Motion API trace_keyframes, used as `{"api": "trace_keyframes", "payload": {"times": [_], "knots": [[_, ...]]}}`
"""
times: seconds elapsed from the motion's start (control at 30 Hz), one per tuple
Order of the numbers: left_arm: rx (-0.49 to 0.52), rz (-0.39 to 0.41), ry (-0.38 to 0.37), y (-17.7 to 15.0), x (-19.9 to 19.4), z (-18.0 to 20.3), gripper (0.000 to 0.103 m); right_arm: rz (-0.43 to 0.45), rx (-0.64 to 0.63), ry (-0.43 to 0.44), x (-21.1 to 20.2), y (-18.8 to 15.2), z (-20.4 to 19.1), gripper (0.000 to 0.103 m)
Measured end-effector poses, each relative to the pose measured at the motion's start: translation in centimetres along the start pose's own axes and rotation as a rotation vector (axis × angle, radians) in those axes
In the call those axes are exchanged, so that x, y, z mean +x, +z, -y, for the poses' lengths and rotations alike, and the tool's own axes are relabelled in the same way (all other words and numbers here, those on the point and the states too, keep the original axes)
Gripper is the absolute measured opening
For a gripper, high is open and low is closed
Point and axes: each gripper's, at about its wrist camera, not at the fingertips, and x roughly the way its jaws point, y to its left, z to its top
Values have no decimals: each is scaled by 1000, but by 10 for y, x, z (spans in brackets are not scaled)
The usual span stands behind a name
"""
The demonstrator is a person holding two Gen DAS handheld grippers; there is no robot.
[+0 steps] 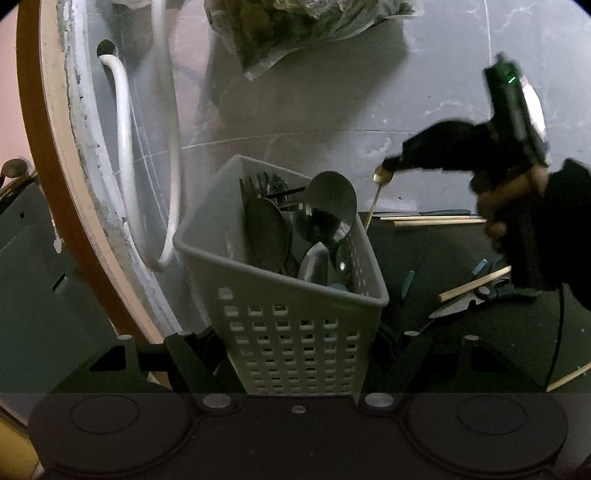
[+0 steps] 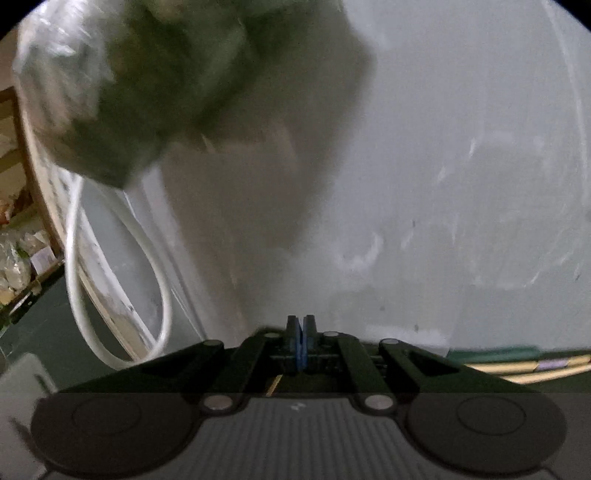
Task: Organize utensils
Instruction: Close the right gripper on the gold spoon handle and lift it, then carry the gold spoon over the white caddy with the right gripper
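Left wrist view showed your left gripper point(image 1: 301, 354) clamped on the pale perforated plastic basket point(image 1: 295, 317), while your right gripper point(image 1: 397, 162) pinched a thin gold-ended utensil point(image 1: 373, 201) (hanging nearly upright) just right of the basket's rim, near the dark mat's point(image 1: 480, 332) back edge.

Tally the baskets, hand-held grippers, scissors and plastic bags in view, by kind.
White perforated plastic basket: 1
Black left hand-held gripper and right hand-held gripper: 2
Black-handled metal scissors: 1
Clear plastic bag of greens: 1
Total: 5
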Motion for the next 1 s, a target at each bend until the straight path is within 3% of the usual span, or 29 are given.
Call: {"api": "trace_keyframes", "payload": {"times": [0.33,0.63,0.83,1.0], "knots": [[36,33,-59,-5,0,-3,77,185,-82,-27,-74,45,-28,1],[60,52,-80,-3,5,0,77,328,-153,78,-136,69,-83,1],[71,52,-90,-3,6,-2,77,326,-279,144,-141,61,-125,1],[77,52,-97,-2,7,-3,77,265,-377,152,-123,37,-147,1]]}}
